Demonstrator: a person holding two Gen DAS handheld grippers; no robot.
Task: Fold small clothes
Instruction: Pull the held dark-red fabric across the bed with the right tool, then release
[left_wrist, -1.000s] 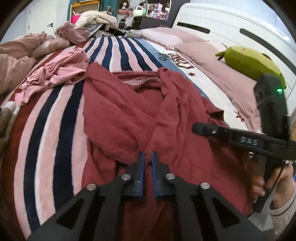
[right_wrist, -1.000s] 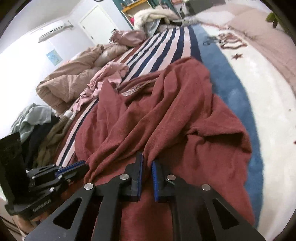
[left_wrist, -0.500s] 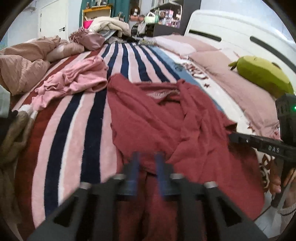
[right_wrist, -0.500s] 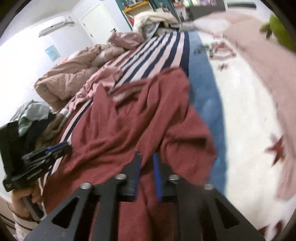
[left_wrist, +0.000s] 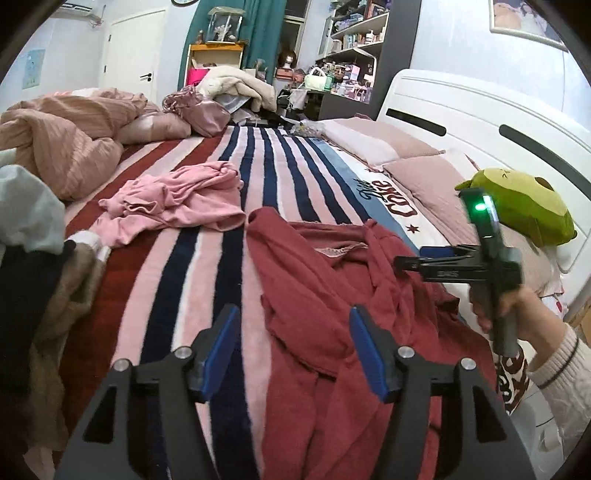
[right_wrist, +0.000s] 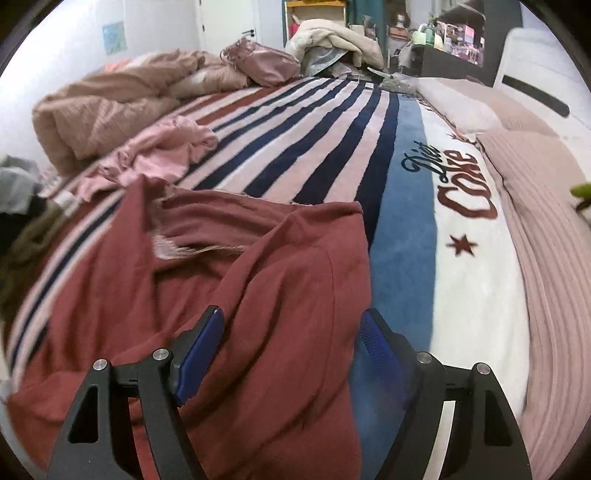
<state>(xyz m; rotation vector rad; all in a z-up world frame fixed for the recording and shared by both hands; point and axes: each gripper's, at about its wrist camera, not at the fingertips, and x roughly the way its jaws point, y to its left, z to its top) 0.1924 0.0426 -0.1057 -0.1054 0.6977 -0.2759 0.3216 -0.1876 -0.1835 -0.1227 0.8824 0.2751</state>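
- Your dark red garment (left_wrist: 332, 295) lies rumpled on the striped blanket (left_wrist: 207, 280), its neckline with a pale inner trim facing away from you and loose folds running along its length.
- Its near end runs out of view below both cameras, so you cannot see the hem or tell how the sleeves lie.
- In the right wrist view the cloth is blurred, and only the neckline and one thick ridge are plain.
- Your left gripper (left_wrist: 291, 350) is spread wide and holds nothing; one blue pad (left_wrist: 218, 350) hangs over the pink and navy stripes, the other over the red cloth.
- Whether that pad touches the fabric is not clear.
- Your right gripper (right_wrist: 291, 354) is likewise spread wide with nothing in it, one finger over the garment and one over the blue band of the blanket.
- From the left wrist view you see it held above the garment's far edge, its fingers hard to make out at that angle.
- A crumpled pink garment (left_wrist: 177, 201) lies well apart, further up the stripes.
- A green plush toy (left_wrist: 524, 206) rests on the pink pillows (left_wrist: 421, 173) by the white headboard (left_wrist: 480, 122).
- A heap of dark and grey clothes (left_wrist: 29, 258) is cut off at your left edge.
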